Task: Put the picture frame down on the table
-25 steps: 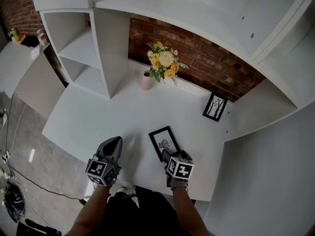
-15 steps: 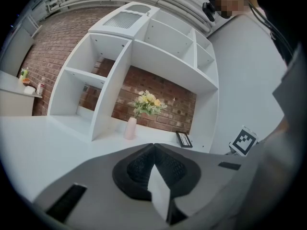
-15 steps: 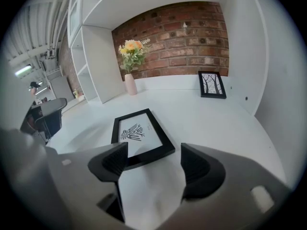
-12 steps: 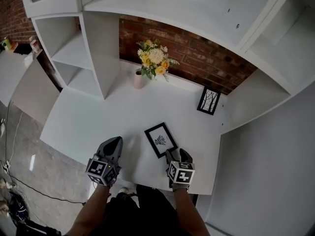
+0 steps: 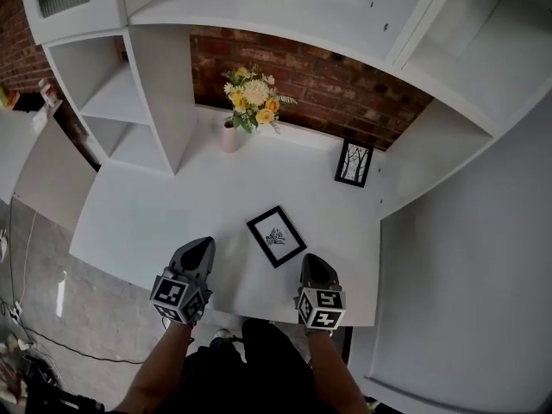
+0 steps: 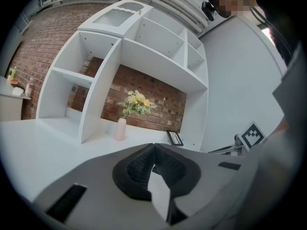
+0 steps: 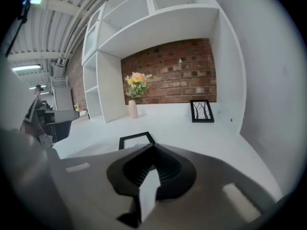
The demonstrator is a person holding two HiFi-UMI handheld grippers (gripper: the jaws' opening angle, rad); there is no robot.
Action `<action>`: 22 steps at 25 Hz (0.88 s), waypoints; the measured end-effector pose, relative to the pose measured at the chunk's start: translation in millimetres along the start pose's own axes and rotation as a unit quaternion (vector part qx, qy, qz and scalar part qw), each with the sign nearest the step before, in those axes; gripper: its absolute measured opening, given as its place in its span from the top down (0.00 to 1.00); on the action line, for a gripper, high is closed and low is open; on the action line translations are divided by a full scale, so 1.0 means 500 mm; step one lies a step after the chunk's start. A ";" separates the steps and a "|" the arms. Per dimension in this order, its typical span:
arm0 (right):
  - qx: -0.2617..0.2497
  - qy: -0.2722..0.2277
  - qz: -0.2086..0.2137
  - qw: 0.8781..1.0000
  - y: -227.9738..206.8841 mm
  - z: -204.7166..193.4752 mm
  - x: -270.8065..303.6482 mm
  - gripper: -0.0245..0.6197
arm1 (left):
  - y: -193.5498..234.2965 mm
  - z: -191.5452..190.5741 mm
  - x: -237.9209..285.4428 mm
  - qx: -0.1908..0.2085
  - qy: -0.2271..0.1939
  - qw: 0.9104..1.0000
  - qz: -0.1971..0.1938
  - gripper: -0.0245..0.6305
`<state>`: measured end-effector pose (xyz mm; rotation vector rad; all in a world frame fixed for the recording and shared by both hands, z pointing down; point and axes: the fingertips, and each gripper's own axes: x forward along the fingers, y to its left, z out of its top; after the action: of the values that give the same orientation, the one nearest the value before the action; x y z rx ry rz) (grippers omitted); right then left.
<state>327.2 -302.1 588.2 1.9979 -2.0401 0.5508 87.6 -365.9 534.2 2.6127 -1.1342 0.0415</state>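
Black picture frame (image 5: 276, 236) lies flat on the desk (image 5: 164, 205). Left gripper (image 5: 199, 246) and right gripper (image 5: 313, 260) fingers meet, empty, the right having just closed. A stray swing could knock the frame askew.

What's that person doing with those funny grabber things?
A person holds two grippers at a white table. The black picture frame lies flat on the table, just ahead of the right gripper, which isn't touching it. Its jaws have just closed with nothing between them. The left gripper is shut and empty too. A second frame leans against the brick wall at the back.
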 end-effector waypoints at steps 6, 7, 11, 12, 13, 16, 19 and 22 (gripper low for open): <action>-0.001 -0.054 0.008 0.999 0.011 0.038 -0.047 0.95 | -0.027 0.022 -0.004 0.015 -0.010 1.000 -0.023 0.96; -0.002 -0.059 0.007 0.998 0.013 0.044 -0.054 0.95 | -0.030 0.026 -0.006 0.017 -0.013 0.999 -0.025 0.96; -0.009 -0.081 0.008 0.997 0.019 0.065 -0.081 0.95 | -0.049 0.046 -0.013 0.020 -0.031 0.999 -0.038 0.96; -0.011 -0.087 0.008 0.996 0.020 0.071 -0.087 0.95 | -0.053 0.051 -0.015 0.022 -0.034 0.998 -0.040 0.96; -0.011 -0.093 0.010 0.996 0.022 0.077 -0.093 0.95 | -0.057 0.056 -0.016 0.025 -0.036 0.998 -0.041 0.96; -0.011 -0.108 0.015 0.994 0.034 0.095 -0.110 0.95 | -0.064 0.069 -0.024 0.038 -0.040 0.998 -0.043 0.96; -0.012 -0.121 0.017 0.992 0.047 0.110 -0.124 0.95 | -0.072 0.082 -0.035 0.047 -0.044 0.997 -0.047 0.96; -0.010 -0.128 0.016 0.992 0.053 0.114 -0.136 0.95 | -0.087 0.087 -0.044 0.048 -0.048 0.996 -0.060 0.96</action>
<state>308.9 -264.5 505.6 2.1221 -2.2150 0.2883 99.8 -334.3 478.7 2.7897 -1.0282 -0.0563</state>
